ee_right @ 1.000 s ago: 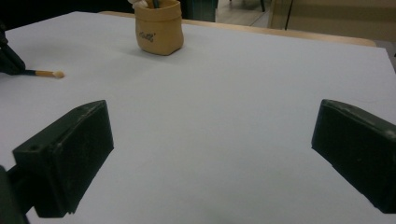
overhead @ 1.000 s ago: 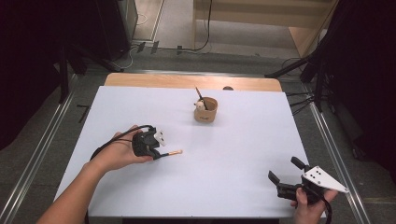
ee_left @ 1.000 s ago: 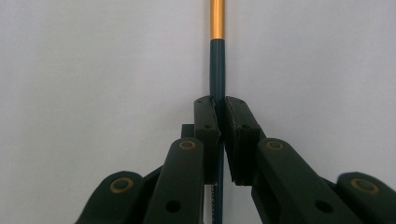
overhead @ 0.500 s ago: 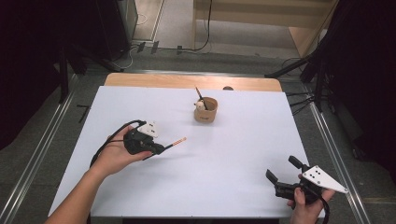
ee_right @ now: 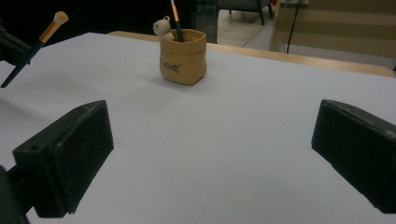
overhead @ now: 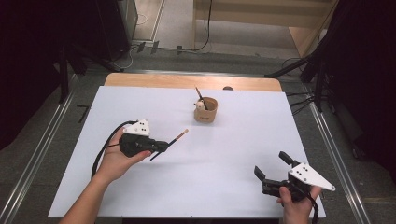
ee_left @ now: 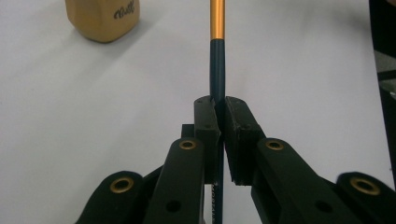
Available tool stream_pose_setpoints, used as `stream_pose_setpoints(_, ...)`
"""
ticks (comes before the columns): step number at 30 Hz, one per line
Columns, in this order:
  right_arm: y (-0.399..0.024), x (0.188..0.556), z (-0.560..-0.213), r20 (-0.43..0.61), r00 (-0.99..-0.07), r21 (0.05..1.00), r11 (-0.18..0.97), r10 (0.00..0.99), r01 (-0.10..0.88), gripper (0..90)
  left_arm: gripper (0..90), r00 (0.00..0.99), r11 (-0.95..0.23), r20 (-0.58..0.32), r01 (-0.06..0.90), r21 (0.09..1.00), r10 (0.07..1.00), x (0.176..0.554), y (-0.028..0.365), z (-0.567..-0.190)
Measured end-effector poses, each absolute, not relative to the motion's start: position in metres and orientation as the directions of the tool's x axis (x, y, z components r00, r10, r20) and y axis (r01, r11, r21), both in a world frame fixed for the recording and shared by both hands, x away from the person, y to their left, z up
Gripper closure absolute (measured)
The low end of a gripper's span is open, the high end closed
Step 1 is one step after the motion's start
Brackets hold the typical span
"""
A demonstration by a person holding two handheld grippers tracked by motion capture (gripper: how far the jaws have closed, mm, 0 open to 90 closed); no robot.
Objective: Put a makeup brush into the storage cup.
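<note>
My left gripper (overhead: 163,146) is shut on the dark handle of a small brush (overhead: 173,140), held above the white table left of centre. The brush has a gold ferrule and a pale tip that points toward a tan pot (overhead: 206,111) at the table's far middle. That pot holds a little bear figure and another dark brush. In the left gripper view the pads (ee_left: 205,121) pinch the brush (ee_left: 217,56), with the pot (ee_left: 102,18) beyond. My right gripper (overhead: 270,163) stands open at the near right with nothing between its jaws; it faces the pot (ee_right: 183,58).
The white table (overhead: 233,154) has a wooden strip along its far edge (overhead: 187,81). Dark stands and cables lie on the floor around it. A black cable loops from the left gripper over the table (overhead: 105,144).
The left hand has lifted the brush off the table and tilted its tip up toward the pot. The right gripper has shifted a little and stays open.
</note>
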State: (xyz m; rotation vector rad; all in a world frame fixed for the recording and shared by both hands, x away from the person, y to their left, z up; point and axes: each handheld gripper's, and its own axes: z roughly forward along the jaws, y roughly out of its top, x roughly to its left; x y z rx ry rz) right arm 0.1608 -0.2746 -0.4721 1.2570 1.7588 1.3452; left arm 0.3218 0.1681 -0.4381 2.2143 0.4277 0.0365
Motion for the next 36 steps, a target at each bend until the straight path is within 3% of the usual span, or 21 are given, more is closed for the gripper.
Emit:
stream_pose_setpoints(6,-0.256,0.164,-0.461,0.046,-0.366,0.949,0.074,0.929,0.305,0.0,85.2,0.943,-0.512,-0.136,0.282,0.811,0.304,0.318,0.164,-0.436)
stream_pose_setpoints(18,-0.211,0.184,-0.444,0.084,-0.429,0.956,0.049,0.899,0.291,0.6,85.2,0.945,-0.421,-0.159,0.273,0.865,0.287,0.309,0.161,-0.435)
stream_pose_setpoints(36,-0.137,0.209,-0.434,0.204,-0.504,0.945,-0.034,0.84,0.325,22.9,85.2,0.951,-0.325,-0.158,0.243,0.914,0.266,0.298,0.151,-0.437)
